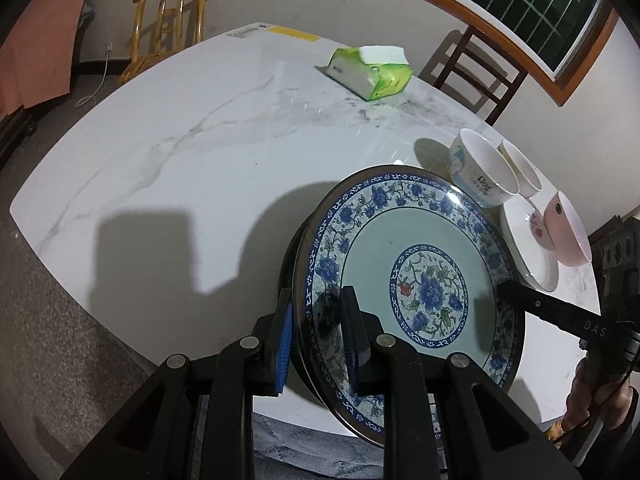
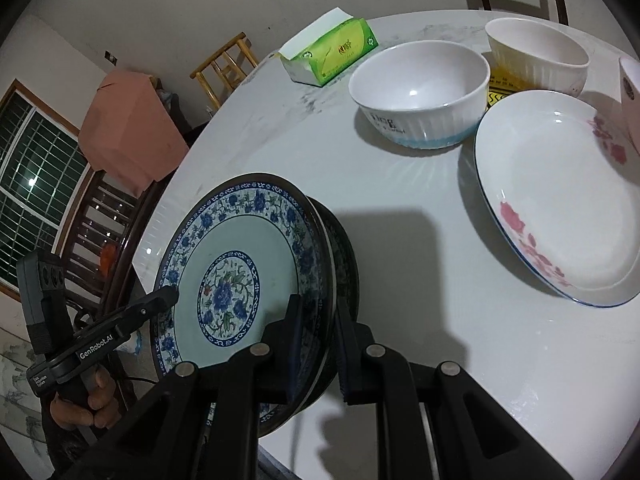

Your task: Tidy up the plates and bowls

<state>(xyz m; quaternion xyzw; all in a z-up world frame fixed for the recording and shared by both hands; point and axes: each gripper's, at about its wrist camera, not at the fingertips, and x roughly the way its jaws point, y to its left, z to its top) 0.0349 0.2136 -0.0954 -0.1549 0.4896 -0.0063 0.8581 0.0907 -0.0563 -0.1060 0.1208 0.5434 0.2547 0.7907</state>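
A blue-and-white floral plate (image 1: pixel 412 276) was held tilted above the near edge of a white marble-patterned tabletop (image 1: pixel 168 152), clamped at opposite sides of its rim by two hand-held grippers. The left gripper (image 1: pixel 316 332) had its blue-padded fingers (image 1: pixel 282 344) closed on the plate's left rim, one finger under the plate and the other on its patterned face. The right gripper (image 2: pixel 316 344) gripped the opposite rim in the same way, its jaws pinched together on the plate's edge. A dark second rim showed just behind the plate in both views; whether it was a second plate could not be told. Further in on the tabletop, toward its right side, lay a white oval plate with red flowers (image 2: pixel 560 200). Just beyond it stood a white ribbed bowl with a blue base (image 2: pixel 420 100) and a cream bowl (image 2: pixel 536 52), and a pink bowl (image 1: pixel 568 232) sat at the oval plate's far right edge. A green pack of tissues (image 1: pixel 372 72) rested near the tabletop's far edge. A person's hand (image 2: pixel 88 400) showed around the left gripper's handle. Wooden chairs (image 1: pixel 168 28) stood past the table, under a barred window (image 1: pixel 532 4).
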